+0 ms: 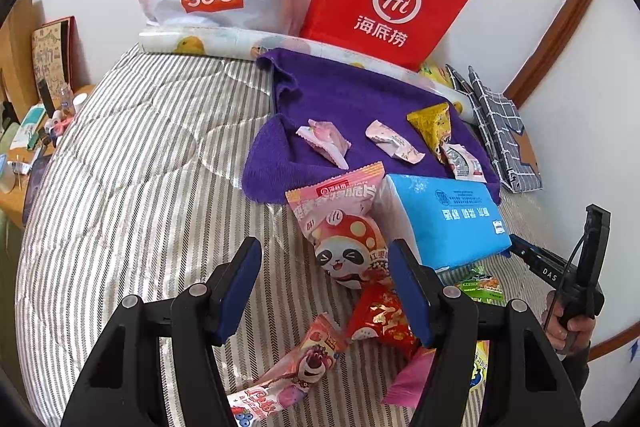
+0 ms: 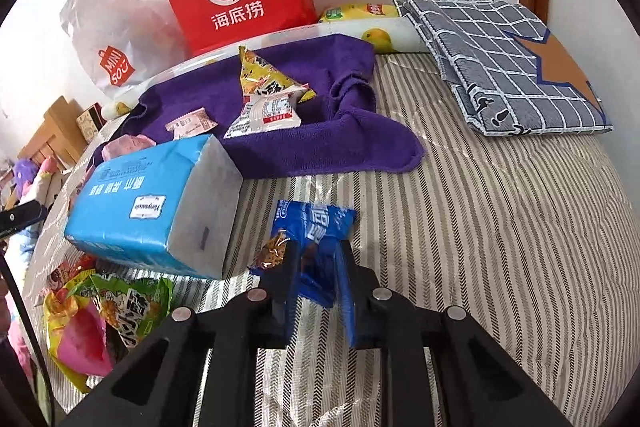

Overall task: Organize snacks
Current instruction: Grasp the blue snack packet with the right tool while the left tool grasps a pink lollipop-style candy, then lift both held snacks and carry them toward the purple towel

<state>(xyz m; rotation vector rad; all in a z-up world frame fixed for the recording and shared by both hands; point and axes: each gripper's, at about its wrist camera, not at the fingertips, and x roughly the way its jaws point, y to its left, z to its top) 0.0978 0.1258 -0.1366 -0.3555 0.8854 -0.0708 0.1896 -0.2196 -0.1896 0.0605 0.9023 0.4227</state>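
Right hand-held gripper clamped on blue snack packet, still on bed. Left hand-held gripper half open, empty. Next: lift, carry forward to purple towel.

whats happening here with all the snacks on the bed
A person is sorting snacks on a striped bedspread, with a hand-held gripper in each hand. The right hand-held gripper is shut on a blue snack packet beside a blue tissue pack. The left hand-held gripper is open and empty above a pink panda packet. Four small snacks already lie on the purple towel; more remain in a loose pile.
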